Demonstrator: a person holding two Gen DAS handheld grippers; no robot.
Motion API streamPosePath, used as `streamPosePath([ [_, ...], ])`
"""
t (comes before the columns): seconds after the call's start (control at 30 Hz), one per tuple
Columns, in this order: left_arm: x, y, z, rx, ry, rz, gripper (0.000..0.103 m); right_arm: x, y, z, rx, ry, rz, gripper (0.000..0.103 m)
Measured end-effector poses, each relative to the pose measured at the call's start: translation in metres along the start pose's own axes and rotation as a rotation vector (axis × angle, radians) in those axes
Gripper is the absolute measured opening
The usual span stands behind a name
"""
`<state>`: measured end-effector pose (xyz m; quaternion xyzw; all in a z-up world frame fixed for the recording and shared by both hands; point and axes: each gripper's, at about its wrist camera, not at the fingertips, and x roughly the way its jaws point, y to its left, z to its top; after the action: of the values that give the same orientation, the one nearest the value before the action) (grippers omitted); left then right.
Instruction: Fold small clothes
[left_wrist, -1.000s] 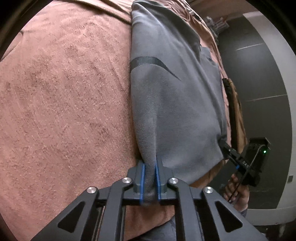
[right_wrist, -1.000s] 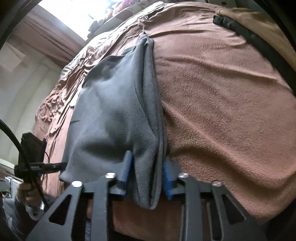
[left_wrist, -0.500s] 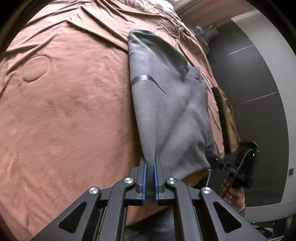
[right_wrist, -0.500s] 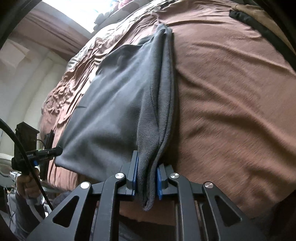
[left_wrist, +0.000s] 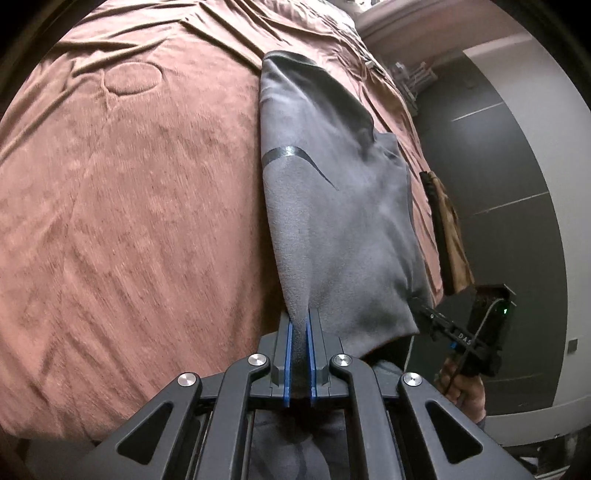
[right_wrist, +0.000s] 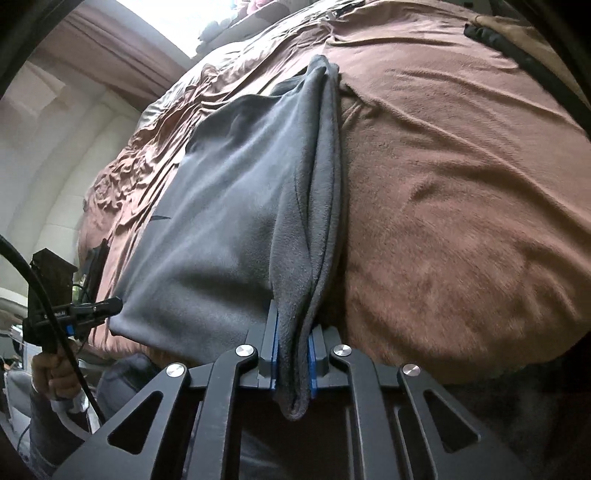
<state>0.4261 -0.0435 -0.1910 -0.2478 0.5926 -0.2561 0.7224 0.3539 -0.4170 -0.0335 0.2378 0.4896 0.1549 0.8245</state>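
A small grey fleece garment (left_wrist: 332, 206) with a dark swoosh mark lies stretched on a brown blanket (left_wrist: 129, 203). My left gripper (left_wrist: 299, 325) is shut on its near left corner. My right gripper (right_wrist: 291, 332) is shut on a bunched fold at the near right corner of the same garment (right_wrist: 229, 206). Both corners are lifted at the bed's near edge, and the cloth hangs taut between them. The right gripper also shows in the left wrist view (left_wrist: 476, 332), and the left gripper shows in the right wrist view (right_wrist: 70, 314).
The brown blanket (right_wrist: 461, 192) covers the whole bed and is wrinkled farther back. A tan bag with a black strap (left_wrist: 447, 236) lies on the bed's right side. A dark grey wall (left_wrist: 498, 177) stands beyond the bed.
Both grippers have pulled back and up with the garment's near corners. More of the bed shows, and the garment now lies stretched out longer.
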Motion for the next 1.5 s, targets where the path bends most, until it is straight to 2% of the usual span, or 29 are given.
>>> streamPosePath([
  [0.13, 0.014, -0.001, 0.004, -0.008, 0.020, 0.046, 0.008, 0.003, -0.001, 0.001, 0.000, 0.015, 0.005, 0.008],
  [0.2, 0.020, 0.001, 0.009, -0.017, 0.032, 0.063, 0.010, 0.004, 0.001, 0.002, -0.015, 0.033, -0.007, 0.013],
  [0.27, 0.024, 0.005, 0.016, -0.025, 0.035, 0.087, 0.022, 0.002, 0.006, 0.005, -0.050, 0.034, -0.021, 0.018],
  [0.3, 0.022, 0.008, 0.018, -0.028, 0.026, 0.098, 0.031, 0.001, 0.008, 0.005, -0.062, 0.029, -0.014, 0.020],
  [0.33, 0.021, 0.010, 0.023, -0.032, 0.010, 0.105, 0.041, -0.001, 0.009, 0.007, -0.073, 0.024, 0.001, 0.027],
  [0.37, 0.020, 0.011, 0.028, -0.035, -0.002, 0.101, 0.045, -0.002, 0.010, 0.010, -0.082, 0.016, 0.023, 0.037],
  [0.43, 0.019, 0.014, 0.036, -0.039, -0.018, 0.089, 0.051, -0.003, 0.010, 0.017, -0.095, 0.004, 0.042, 0.046],
  [0.6, 0.020, 0.019, 0.055, -0.069, -0.068, 0.055, 0.053, 0.004, 0.000, 0.039, -0.061, -0.001, 0.074, 0.049],
  [0.77, 0.024, 0.016, 0.068, -0.063, -0.080, 0.054, 0.054, 0.017, -0.013, 0.051, -0.032, -0.012, 0.115, 0.061],
  [1.0, 0.040, 0.012, 0.091, -0.036, -0.065, 0.036, 0.054, 0.029, -0.026, 0.070, -0.002, -0.013, 0.144, 0.061],
  [1.23, 0.050, 0.022, 0.118, -0.066, -0.081, 0.026, 0.054, 0.061, -0.031, 0.091, 0.022, 0.042, 0.138, 0.061],
  [1.37, 0.053, 0.023, 0.133, -0.061, -0.088, 0.032, 0.054, 0.072, -0.032, 0.103, 0.032, 0.034, 0.174, 0.061],
  [1.47, 0.059, 0.023, 0.143, -0.071, -0.086, 0.028, 0.050, 0.083, -0.034, 0.112, 0.033, 0.044, 0.192, 0.051],
  [1.5, 0.062, 0.022, 0.148, -0.070, -0.087, 0.029, 0.045, 0.087, -0.036, 0.116, 0.037, 0.048, 0.194, 0.049],
])
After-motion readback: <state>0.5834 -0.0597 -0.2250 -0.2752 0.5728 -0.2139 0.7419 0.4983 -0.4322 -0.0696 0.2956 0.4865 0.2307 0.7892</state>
